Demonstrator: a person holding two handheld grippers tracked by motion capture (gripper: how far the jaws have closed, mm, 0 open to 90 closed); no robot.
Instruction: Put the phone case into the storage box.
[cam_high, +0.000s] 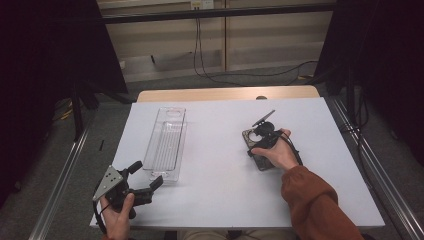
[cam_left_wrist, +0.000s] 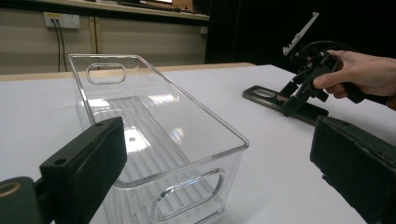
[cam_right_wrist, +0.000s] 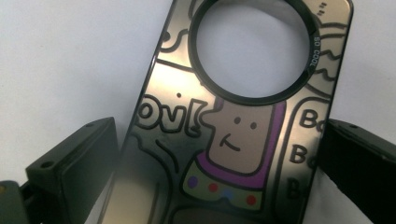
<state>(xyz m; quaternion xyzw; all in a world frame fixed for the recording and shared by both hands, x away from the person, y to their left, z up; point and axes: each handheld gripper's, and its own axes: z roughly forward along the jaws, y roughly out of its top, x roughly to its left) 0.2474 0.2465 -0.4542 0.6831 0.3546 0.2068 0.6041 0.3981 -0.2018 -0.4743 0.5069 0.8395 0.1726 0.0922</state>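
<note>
I'm straddling the phone case (cam_right_wrist: 233, 135) with the right gripper (cam_right_wrist: 217, 163), jaws apart for clamping; left gripper (cam_left_wrist: 219, 154) idling open near the bin (cam_left_wrist: 154, 135).

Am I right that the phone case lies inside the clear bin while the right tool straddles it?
Not quite: the phone case lies on the white table, well apart from the clear bin, as the high view shows. The right tool does straddle it, one jaw on each side.
</note>
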